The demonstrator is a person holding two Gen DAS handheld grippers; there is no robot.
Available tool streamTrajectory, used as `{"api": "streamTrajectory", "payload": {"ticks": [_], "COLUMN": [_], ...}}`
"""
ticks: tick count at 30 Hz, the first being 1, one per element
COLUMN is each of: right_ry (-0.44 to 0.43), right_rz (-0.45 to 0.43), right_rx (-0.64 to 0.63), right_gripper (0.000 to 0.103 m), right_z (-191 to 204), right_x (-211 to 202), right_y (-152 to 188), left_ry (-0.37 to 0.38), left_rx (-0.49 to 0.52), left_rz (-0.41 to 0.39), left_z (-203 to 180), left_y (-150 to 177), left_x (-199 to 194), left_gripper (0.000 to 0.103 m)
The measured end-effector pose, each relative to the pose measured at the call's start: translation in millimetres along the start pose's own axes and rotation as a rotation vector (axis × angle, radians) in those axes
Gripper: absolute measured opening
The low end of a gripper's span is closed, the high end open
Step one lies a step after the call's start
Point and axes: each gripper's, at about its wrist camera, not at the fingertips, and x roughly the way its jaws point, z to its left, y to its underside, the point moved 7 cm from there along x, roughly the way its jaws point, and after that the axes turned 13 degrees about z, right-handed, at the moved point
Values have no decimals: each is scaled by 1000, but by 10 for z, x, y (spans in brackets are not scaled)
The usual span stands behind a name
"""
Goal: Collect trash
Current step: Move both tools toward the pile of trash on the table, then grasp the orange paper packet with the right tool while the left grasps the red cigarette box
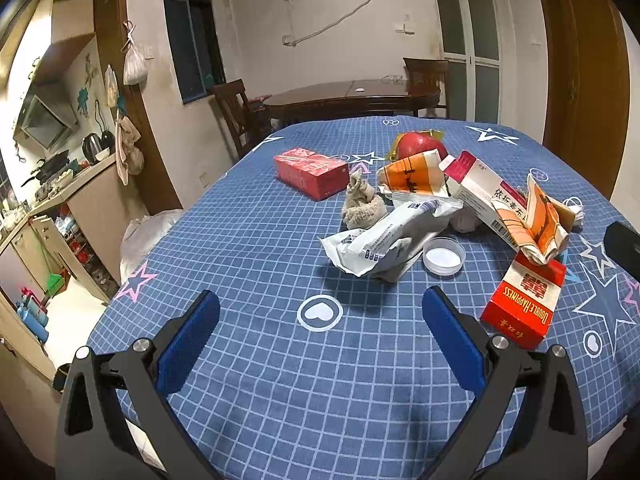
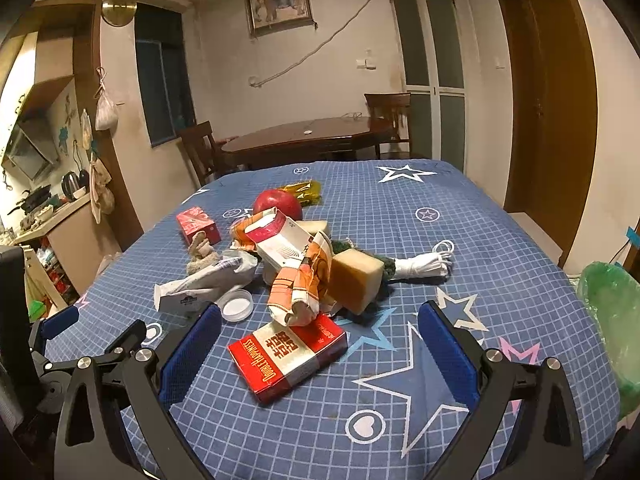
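Note:
A heap of trash lies on the blue checked tablecloth [image 1: 260,248]. In it are a red and white cigarette pack [image 1: 522,304] [image 2: 286,356], a crumpled white wrapper [image 1: 384,236] [image 2: 204,284], a clear plastic lid [image 1: 444,256] [image 2: 238,304], crumpled orange cartons [image 1: 536,220] [image 2: 300,284] and a white medicine box [image 1: 484,190] [image 2: 280,246]. My left gripper [image 1: 320,316] is open and empty, just short of the white wrapper. My right gripper [image 2: 320,332] is open, its fingers either side of the cigarette pack, not touching it.
A red apple [image 2: 278,202], a red box [image 1: 310,172] [image 2: 198,224], a yellow sponge block [image 2: 356,278], a beige rag [image 1: 362,204] and white cords [image 2: 428,264] also lie on the table. A green bag [image 2: 612,312] hangs at the right edge. The left gripper [image 2: 52,340] shows at the right view's left side.

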Motion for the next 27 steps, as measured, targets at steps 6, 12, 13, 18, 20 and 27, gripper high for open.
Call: {"api": "streamTrajectory", "payload": {"ticks": [6,12,13,18,20,27], "right_ry": [3,-5,-6,-9,-10,9], "right_rz": [-7,-14,-15,-3,11,73], "right_rx": [-10,-32,-38,-52,-49,-34], "right_gripper": [96,90,87,68,59,50], "right_z": [32,109,122,166,166,162], "right_x": [45,83,93,199,270,598], "right_y": [-73,-128,-144,-222,-244,-300], "left_ry": [-3,-7,-9,-12,-12,-14], "left_rx": [4,3,3,3,3,2], "left_rz": [2,2,4,12,16,37], "left_z": [-9,-13,-12,-12,-14,-12], "left_y": [-7,-21,-22,-20,-20,-15], "left_x": [2,23,30,78,99,195], "left_gripper": [98,98,98,98,98,98]}}
